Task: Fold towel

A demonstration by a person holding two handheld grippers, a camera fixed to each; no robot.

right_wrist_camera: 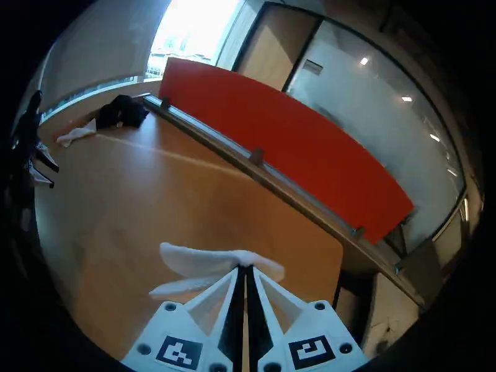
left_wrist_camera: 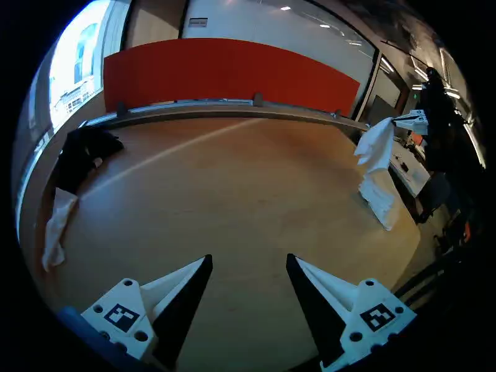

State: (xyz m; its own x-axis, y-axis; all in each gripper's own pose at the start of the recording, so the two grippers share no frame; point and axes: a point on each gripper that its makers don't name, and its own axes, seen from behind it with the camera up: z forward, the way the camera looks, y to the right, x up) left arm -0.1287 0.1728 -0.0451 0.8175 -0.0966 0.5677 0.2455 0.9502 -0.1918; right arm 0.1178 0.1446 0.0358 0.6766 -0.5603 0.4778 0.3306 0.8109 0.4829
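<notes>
Two white towels (left_wrist_camera: 376, 155) (one black cloth (left_wrist_camera: 87, 152))

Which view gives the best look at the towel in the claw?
Left gripper view: the towel hangs at full length down to the table. The right gripper view has its pinched edge, bunched past the right claw and its shut tips.

Wooden table (left_wrist_camera: 248, 180), red partition (left_wrist_camera: 229, 74) behind, glass wall (right_wrist_camera: 372, 105), bright window (right_wrist_camera: 198, 28)
</notes>
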